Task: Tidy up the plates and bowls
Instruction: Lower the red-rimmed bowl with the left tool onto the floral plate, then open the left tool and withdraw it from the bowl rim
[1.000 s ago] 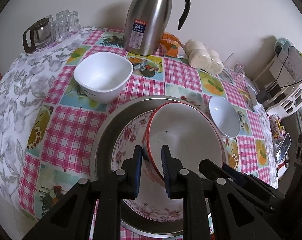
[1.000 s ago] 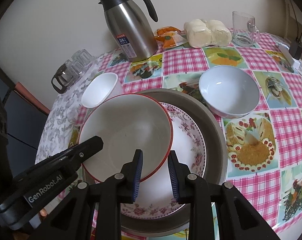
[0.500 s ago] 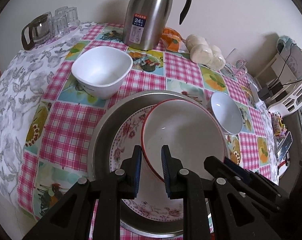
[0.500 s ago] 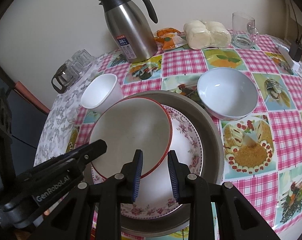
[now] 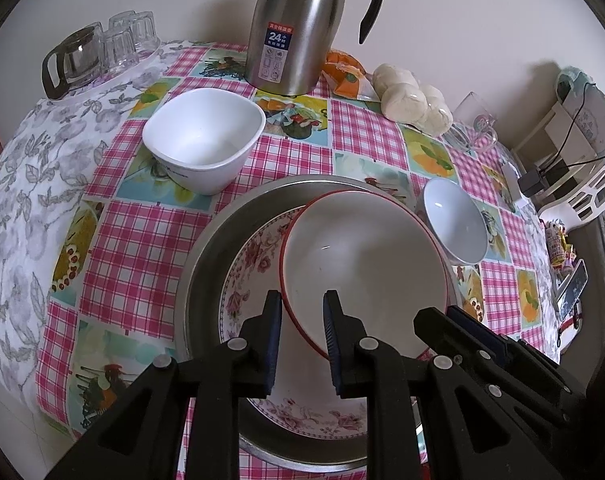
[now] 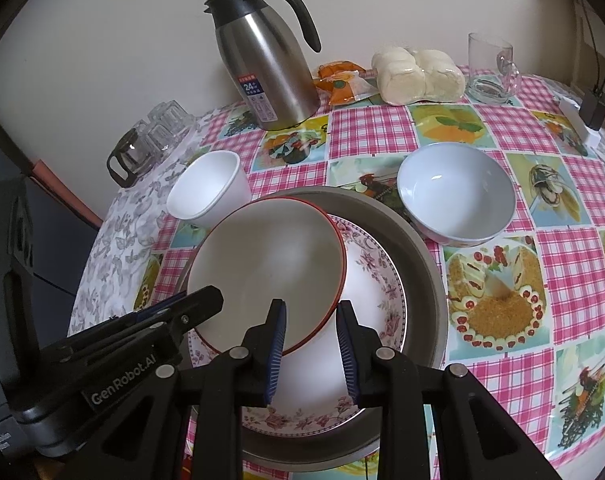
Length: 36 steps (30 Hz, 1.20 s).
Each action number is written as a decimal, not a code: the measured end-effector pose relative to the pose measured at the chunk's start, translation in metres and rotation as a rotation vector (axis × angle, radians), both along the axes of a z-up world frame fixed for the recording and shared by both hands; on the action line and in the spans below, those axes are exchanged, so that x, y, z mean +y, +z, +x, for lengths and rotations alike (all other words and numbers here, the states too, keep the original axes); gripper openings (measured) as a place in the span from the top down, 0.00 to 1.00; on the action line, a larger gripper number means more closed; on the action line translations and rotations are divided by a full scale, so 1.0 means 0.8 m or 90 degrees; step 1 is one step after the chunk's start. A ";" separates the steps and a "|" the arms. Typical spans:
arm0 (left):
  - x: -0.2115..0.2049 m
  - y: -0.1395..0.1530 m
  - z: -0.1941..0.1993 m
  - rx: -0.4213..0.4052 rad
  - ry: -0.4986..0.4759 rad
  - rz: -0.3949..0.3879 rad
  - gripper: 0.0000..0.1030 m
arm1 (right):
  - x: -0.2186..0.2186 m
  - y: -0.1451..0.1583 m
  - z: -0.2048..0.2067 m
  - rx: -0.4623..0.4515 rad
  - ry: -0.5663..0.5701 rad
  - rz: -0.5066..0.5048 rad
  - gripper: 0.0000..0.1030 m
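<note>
Stack, centre of table: metal tray (image 6: 426,276) lay on the checked tablecloth (image 6: 574,268), floral plate (image 6: 382,292) sat inside it, and the red-rimmed bowl (image 6: 270,264) rested tilted on the plate, toward its left side in the right wrist view. Bowl held nothing.

Square white bowl (image 5: 204,138) stood far left of the tray, with no contents. Round white bowl (image 6: 456,194) stood just right of the tray's far edge, likewise bare inside.

Left gripper (image 5: 301,334) reached in from the near side, its jaws parted, straddling the near rim of the red-rimmed bowl without pressing on it. Right gripper (image 6: 311,346) came in from the near side too, jaws parted around the bowl's near-right rim, above the plate.

Steel thermos (image 6: 268,68), glass mug (image 6: 490,68), wrapped buns (image 6: 418,76) and upturned glasses (image 5: 130,38) lined the far edge.
</note>
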<state>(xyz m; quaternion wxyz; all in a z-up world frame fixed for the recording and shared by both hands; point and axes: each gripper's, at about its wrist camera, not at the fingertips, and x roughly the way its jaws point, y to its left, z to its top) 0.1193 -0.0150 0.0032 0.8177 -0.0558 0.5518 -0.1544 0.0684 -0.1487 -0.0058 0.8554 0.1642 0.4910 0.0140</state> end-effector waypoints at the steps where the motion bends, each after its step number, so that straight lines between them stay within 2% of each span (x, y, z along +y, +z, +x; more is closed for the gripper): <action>1: 0.000 0.000 0.000 0.000 0.000 -0.001 0.81 | 0.000 0.000 0.000 0.001 0.000 0.000 0.72; 6: 0.001 0.000 0.001 0.003 0.003 -0.008 0.81 | -0.002 -0.001 0.001 0.001 -0.001 0.006 0.72; 16: 0.014 0.011 0.003 -0.010 0.029 -0.015 0.78 | -0.004 0.003 0.000 -0.001 -0.016 -0.026 0.72; 19: 0.017 0.015 0.002 -0.016 0.037 -0.017 0.72 | -0.008 0.004 0.000 -0.004 -0.022 -0.028 0.71; 22: 0.020 0.020 0.002 -0.024 0.046 -0.016 0.60 | -0.009 0.005 0.000 -0.004 -0.025 -0.034 0.56; 26: 0.027 0.025 0.001 -0.033 0.067 -0.007 0.49 | -0.009 0.007 0.000 -0.011 -0.026 -0.043 0.39; 29: 0.033 0.024 0.003 -0.037 0.088 0.018 0.39 | -0.009 0.008 0.001 -0.016 -0.026 -0.046 0.29; 34: 0.046 0.019 0.007 -0.032 0.120 0.040 0.31 | -0.008 0.008 0.001 -0.021 -0.025 -0.057 0.19; 36: 0.049 0.017 0.007 -0.030 0.130 0.048 0.31 | -0.008 0.007 0.001 -0.023 -0.026 -0.058 0.15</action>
